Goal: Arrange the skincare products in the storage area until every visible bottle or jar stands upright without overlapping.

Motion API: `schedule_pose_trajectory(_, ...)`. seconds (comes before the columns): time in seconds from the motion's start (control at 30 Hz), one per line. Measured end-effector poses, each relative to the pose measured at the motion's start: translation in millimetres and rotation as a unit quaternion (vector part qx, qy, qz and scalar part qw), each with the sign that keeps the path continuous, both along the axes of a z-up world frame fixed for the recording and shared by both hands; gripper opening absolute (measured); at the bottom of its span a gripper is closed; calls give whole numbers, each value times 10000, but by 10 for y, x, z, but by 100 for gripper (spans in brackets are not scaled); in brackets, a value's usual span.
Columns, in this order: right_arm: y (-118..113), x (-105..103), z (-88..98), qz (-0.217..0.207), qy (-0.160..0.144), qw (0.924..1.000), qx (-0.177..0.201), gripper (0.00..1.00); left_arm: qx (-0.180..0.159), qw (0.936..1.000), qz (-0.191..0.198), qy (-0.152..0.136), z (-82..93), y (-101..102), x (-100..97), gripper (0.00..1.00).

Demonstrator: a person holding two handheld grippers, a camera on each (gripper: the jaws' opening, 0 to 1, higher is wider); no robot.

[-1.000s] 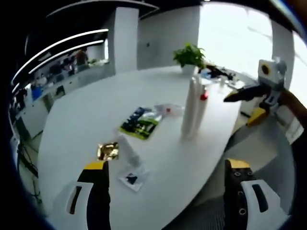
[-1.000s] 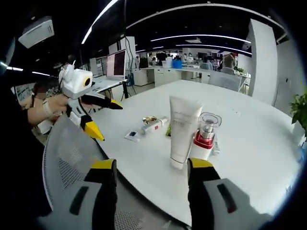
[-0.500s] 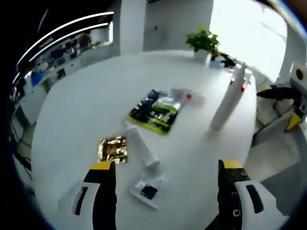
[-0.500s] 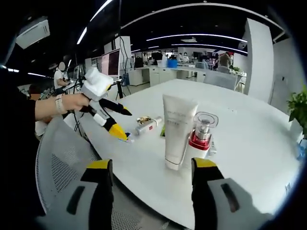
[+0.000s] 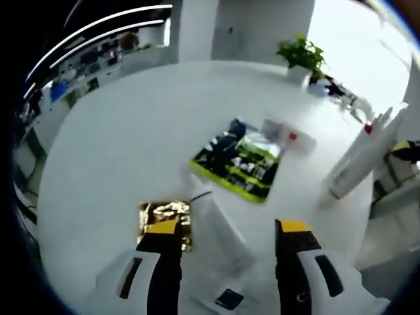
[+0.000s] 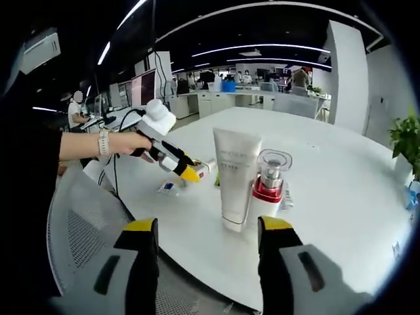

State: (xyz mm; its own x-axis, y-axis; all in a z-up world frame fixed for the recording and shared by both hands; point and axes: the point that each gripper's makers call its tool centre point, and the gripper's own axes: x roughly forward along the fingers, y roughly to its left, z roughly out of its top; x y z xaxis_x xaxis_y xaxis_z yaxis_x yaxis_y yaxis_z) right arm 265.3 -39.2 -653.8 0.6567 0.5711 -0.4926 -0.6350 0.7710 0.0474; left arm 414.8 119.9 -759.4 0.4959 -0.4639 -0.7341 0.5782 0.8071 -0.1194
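In the left gripper view a white tube (image 5: 220,230) lies flat on the white table (image 5: 118,131), between the jaws of my open left gripper (image 5: 229,226), which hovers just over it. Its gold cap end (image 5: 165,215) sits by the left jaw. In the right gripper view a tall white tube (image 6: 233,177) stands upright, with a pump bottle (image 6: 268,187) with a red band and clear cap upright beside it. My right gripper (image 6: 208,225) is open, short of them at the table edge. The left gripper (image 6: 184,170) reaches down at the lying tube (image 6: 207,169).
A green and black packet (image 5: 243,161) and a small clear bottle with a red cap (image 5: 283,135) lie past the tube. A small sachet (image 5: 230,298) lies near the jaws. A potted plant (image 5: 300,54) stands far back. A mesh chair (image 6: 85,230) is at the table edge.
My left gripper has come down and forward over the lying tube, which now sits between its jaws. The right gripper has hardly moved.
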Motion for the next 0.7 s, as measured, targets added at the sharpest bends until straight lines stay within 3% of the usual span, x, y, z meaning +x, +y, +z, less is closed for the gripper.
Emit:
schedule_pose_trajectory(0.37,-23,13,-3,-36,-88,10000,12,59,388,9991,-75,133,-169,-15,69,34)
schedule_pose_trajectory(0.7,-79,43,-3,-81,-143,9999,45,51,622,9980,-141,-23,-226,18,153,23)
